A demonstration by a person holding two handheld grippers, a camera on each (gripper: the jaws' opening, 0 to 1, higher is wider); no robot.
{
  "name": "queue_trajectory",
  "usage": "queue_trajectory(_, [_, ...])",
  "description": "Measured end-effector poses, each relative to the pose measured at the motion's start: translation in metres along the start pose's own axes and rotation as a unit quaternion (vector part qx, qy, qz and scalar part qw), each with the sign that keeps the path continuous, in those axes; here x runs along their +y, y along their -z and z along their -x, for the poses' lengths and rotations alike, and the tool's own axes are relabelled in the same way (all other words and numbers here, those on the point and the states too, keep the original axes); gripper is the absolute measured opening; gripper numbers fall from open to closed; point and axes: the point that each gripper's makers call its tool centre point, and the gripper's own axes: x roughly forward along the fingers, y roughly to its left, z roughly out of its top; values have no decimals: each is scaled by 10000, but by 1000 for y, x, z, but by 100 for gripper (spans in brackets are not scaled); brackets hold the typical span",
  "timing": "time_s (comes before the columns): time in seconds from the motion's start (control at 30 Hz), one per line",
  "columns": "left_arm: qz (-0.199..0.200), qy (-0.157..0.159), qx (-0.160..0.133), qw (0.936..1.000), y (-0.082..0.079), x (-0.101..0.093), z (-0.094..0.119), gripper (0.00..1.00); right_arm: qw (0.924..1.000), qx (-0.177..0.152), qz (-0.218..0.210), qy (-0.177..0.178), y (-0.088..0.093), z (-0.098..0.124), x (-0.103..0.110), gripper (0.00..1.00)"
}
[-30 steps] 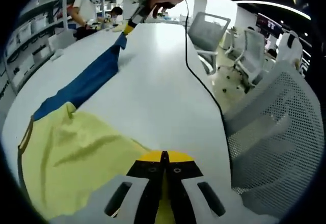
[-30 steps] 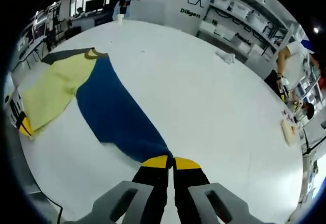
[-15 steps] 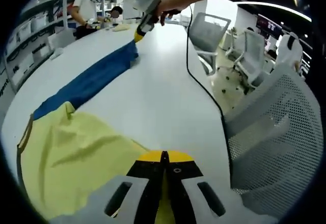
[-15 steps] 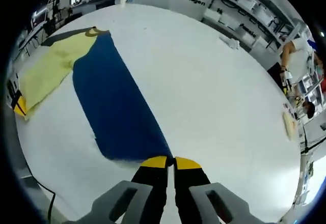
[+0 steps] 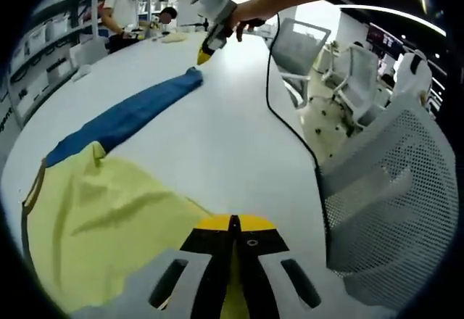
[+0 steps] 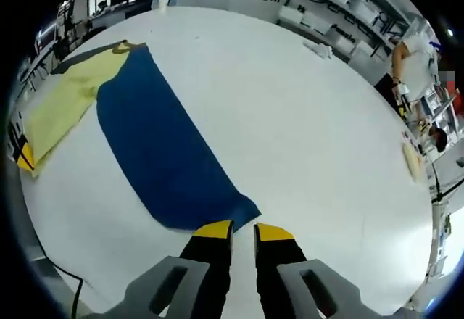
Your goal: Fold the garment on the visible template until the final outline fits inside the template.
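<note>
Pinching the yellow end of the garment (image 5: 109,210), our left gripper (image 5: 232,226) has its tips pressed together. The garment lies flat on the white table (image 6: 290,130). Our right gripper (image 6: 235,230) is spread a little, empty, by the blue edge.

Bright overhead light, fisheye warp at edges, bkgd maybe soft
</note>
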Motion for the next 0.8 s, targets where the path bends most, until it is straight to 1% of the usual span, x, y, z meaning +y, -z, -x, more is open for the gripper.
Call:
queue_trajectory(0.2, [23, -1, -3, 10000, 0, 0, 0, 3, 9997, 93, -169, -126, 9, -4, 9, 7])
queue_trajectory(0.33, [22, -11, -12, 10000, 0, 0, 0, 3, 9998, 62, -141, -136, 11, -2, 15, 8])
queue_trajectory(0.47, [54, -10, -53, 10000, -1, 0, 0, 3, 9998, -103, -79, -145, 4, 2, 22, 9])
queue_trajectory(0.57, [112, -4, -82, 9999, -3, 0, 1, 3, 9994, -264, -95, -178, -6, 5, 26, 9])
queue_trajectory(0.8, [314, 69, -207, 9993, -7, 1, 5, 3, 9978, -615, 70, -249, -30, 12, 36, 12])
